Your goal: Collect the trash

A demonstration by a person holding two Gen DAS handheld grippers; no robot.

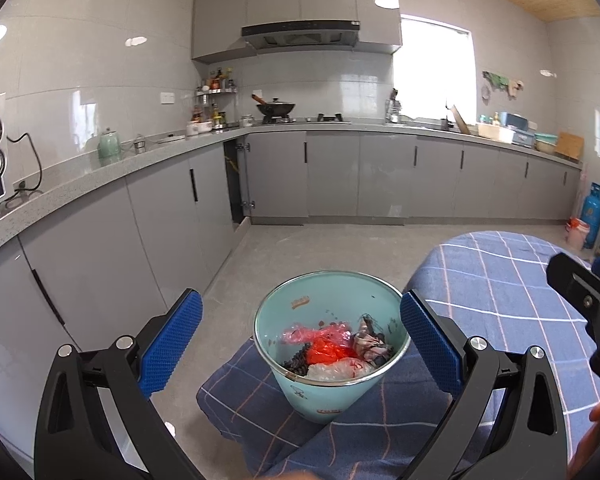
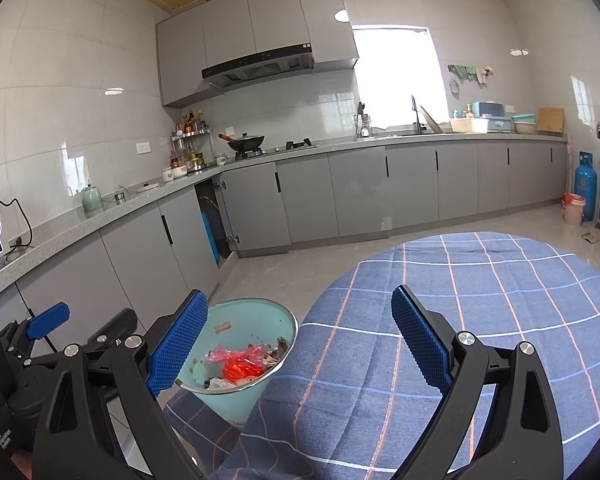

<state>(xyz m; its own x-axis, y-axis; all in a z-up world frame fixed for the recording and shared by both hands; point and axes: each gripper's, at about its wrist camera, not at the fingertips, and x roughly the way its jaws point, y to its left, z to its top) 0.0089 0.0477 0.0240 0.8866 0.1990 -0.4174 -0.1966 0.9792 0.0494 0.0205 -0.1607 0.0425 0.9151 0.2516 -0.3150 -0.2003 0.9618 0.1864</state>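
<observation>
The bin (image 1: pixel 327 344), a pale teal pail, sits tilted toward the cameras on a low seat draped in the same blue check cloth (image 2: pixel 480 320) that covers the round table to its right. Inside lies the trash (image 1: pixel 332 350): red and pink plastic film, a clear bag, crumpled paper and some dark bits, heaped at the bottom, with a small brown scrap stuck to the inner far wall.

The left gripper (image 1: pixel 300 340) hangs just above and in front of the bin's mouth, its blue pads spread wide to either side of the rim, holding nothing. The right gripper (image 2: pixel 300 340) hangs over the near left edge of the table, fingers likewise wide apart and empty; the bin shows just past its left finger.

The part of the tablecloth in view is bare of litter, so the collecting looks largely done. One brown scrap (image 2: pixel 591 237) lies on the floor far right, near a rack; whether it counts as trash I cannot tell. Beyond, grey cabinets (image 1: pixel 340 172) line the far wall.
</observation>
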